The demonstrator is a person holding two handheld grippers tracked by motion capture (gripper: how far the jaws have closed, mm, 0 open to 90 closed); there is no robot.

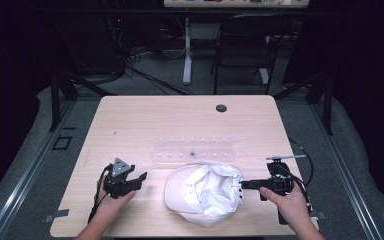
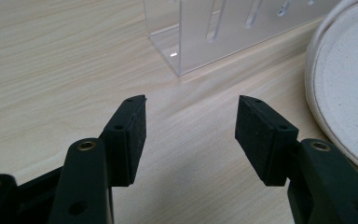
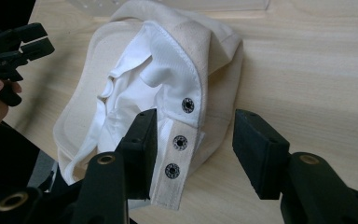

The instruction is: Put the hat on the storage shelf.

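A cream cap (image 1: 203, 192) lies upside down near the table's front edge, its white lining facing up. My left gripper (image 1: 142, 179) rests to the cap's left, open over bare wood (image 2: 191, 121), with the cap's brim (image 2: 349, 93) off to its right. My right gripper (image 1: 242, 185) is at the cap's right side, open (image 3: 196, 135). The cap's back strap (image 3: 179, 142), with three dark snap buttons, lies between the jaws close to the left one, and the pads do not press on it. The left gripper (image 3: 18, 44) also appears beyond the cap (image 3: 135, 93).
A clear acrylic rack (image 1: 192, 150) with slots stands just behind the cap, and close ahead in the left gripper view (image 2: 223, 32). A dark grommet hole (image 1: 221, 108) sits near the table's far edge. A chair (image 1: 245, 45) stands beyond the table. A cable (image 1: 300, 145) trails at the right.
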